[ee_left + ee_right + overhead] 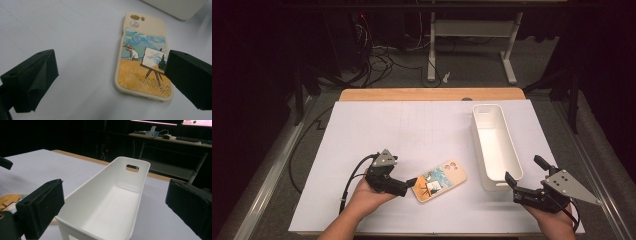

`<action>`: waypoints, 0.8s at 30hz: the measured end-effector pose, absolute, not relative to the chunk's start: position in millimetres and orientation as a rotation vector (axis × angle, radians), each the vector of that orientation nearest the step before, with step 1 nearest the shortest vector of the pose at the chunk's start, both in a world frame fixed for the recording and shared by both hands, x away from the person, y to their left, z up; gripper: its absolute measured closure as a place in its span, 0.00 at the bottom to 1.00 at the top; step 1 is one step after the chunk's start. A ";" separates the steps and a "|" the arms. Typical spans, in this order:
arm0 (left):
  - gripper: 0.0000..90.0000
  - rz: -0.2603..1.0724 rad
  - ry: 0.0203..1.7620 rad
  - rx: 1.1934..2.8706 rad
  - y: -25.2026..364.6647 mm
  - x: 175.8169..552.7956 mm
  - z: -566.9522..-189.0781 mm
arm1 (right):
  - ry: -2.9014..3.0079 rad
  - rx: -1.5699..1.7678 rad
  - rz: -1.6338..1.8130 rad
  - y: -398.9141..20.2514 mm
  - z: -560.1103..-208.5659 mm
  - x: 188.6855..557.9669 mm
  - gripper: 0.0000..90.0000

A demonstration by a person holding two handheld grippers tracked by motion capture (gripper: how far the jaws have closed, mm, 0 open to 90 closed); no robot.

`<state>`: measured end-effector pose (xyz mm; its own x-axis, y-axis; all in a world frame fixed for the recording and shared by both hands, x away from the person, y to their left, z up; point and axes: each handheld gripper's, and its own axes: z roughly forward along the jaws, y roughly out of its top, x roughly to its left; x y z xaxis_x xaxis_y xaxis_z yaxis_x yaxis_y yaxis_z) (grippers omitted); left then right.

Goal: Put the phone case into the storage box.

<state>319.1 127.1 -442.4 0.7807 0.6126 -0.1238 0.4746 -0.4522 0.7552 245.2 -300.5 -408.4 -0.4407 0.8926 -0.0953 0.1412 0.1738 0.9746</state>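
left gripper (pixel 412 183) jaws wide apart, nothing held | case (pixel 440 181) just ahead, long axis angling toward bin (pixel 495 145) | right gripper (pixel 518 186) apart too, farther off

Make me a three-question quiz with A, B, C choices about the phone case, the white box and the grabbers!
1. Where is the phone case?
A. inside the white bin
B. flat on the table, left of the white bin
C. held up in the air

2. How many phone cases are on the table?
A. one
B. two
C. three

3. How do the left gripper jaws stand?
A. wide open
C. shut on a cable
B. shut on the bin

Answers: 1 B, the case lies on the white surface beside the white bin. 2 A, one case shows in the high view. 3 A, the left gripper view shows both jaws apart, pressing on nothing.
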 end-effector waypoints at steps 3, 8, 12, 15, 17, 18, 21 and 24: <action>0.00 0.178 0.792 2.187 117.5 321.2 -442.3 | 1.735 0.987 1.326 -300.5 -408.5 245.4 0.03; 0.00 0.147 0.772 2.261 102.0 324.7 -441.6 | 1.735 0.986 1.326 -300.3 -408.3 245.4 0.03; 0.00 0.120 0.751 2.324 89.6 326.2 -444.1 | 1.734 0.987 1.327 -300.6 -408.3 245.3 0.03; 0.00 0.106 0.733 2.356 80.8 326.8 -446.8 | 1.734 0.987 1.326 -300.7 -408.4 245.4 0.03; 0.00 0.104 0.709 2.407 71.1 327.7 -450.5 | 1.735 0.987 1.326 -300.7 -408.5 245.4 0.03; 0.00 0.101 0.702 2.425 67.9 328.2 -451.5 | 1.735 0.988 1.326 -300.6 -408.5 245.4 0.03; 0.00 0.094 0.689 2.455 61.9 329.5 -453.5 | 1.734 0.986 1.327 -300.8 -408.4 245.3 0.03; 0.00 0.085 0.676 2.505 50.1 330.8 -457.6 | 1.734 0.990 1.325 -301.2 -408.5 245.4 0.03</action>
<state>330.8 50.1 -457.6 0.8723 0.4828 -0.0769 0.4490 -0.7289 0.5169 245.4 -301.2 -408.5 -0.4391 0.8935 -0.0943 0.1439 0.1736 0.9743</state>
